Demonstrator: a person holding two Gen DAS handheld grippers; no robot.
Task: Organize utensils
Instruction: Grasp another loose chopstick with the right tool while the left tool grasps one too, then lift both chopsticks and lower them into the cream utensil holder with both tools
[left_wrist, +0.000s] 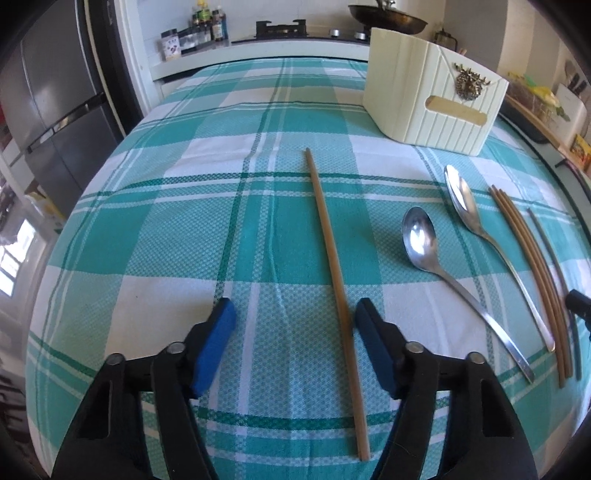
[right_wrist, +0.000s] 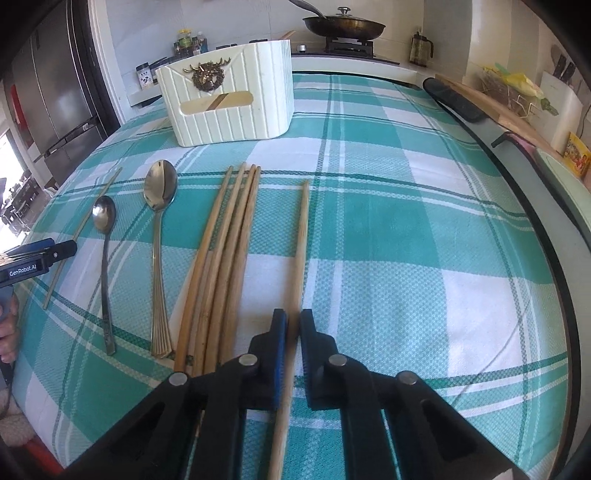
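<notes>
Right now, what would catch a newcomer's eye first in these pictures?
Probably the teal-and-white checked tablecloth and the cream ribbed holder at its far side. In front lie two spoons and a bundle of chopsticks; the right gripper is shut on a single chopstick.

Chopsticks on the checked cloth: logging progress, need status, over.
Right gripper shut on single pale wooden chopstick. Left gripper open astride lone tan chopstick, not gripped. Cream ribbed holder unobstructed; two steel spoons untouched.

You are working over a teal-and-white plaid cloth; beyond it, the ribbed cream holder is showing a bronze emblem.
</notes>
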